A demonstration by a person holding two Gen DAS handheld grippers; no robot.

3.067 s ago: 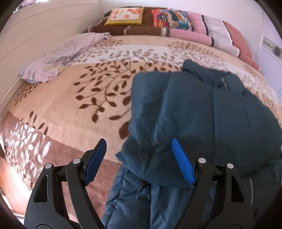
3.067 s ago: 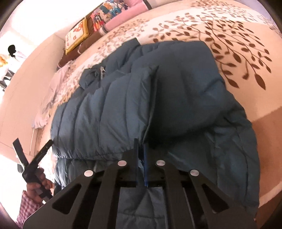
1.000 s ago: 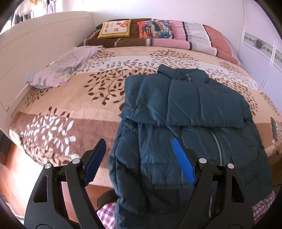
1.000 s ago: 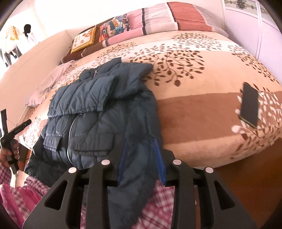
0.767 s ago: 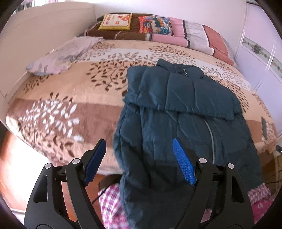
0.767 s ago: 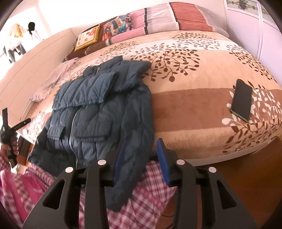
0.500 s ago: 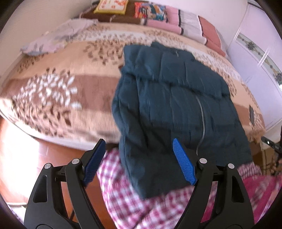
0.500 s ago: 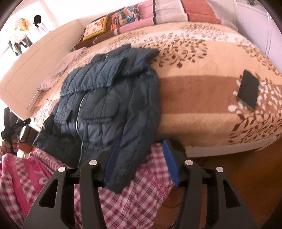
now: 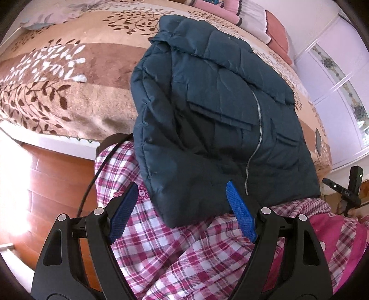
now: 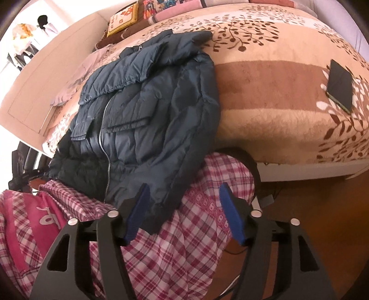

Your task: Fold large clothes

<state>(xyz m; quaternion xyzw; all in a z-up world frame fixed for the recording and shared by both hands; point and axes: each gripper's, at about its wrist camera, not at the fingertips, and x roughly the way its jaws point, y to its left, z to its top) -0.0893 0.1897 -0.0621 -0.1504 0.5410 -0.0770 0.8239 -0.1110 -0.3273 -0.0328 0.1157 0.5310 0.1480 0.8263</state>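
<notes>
A dark teal puffer jacket [image 9: 219,110] lies zipped on the bed with both sleeves folded across its chest; its lower part hangs over the bed's front edge onto the person's plaid-clad legs. It also shows in the right wrist view [image 10: 147,110]. My left gripper [image 9: 182,212] is open, its blue pads either side of the jacket's lower left hem corner, just below it. My right gripper [image 10: 184,214] is open and empty, just below the jacket's lower right hem corner.
The bed has a brown and beige leaf-patterned blanket [image 9: 57,76]. A black phone [image 10: 340,88] lies on the bed to the right. Pillows [image 10: 124,17] and a pale garment [image 10: 73,87] lie at the far end. Wooden floor [image 9: 46,180] lies below.
Both grippers have pulled back from the bed and dropped toward the hanging hem. The right gripper, earlier shut on the jacket, has opened and let it go. The left stayed open.
</notes>
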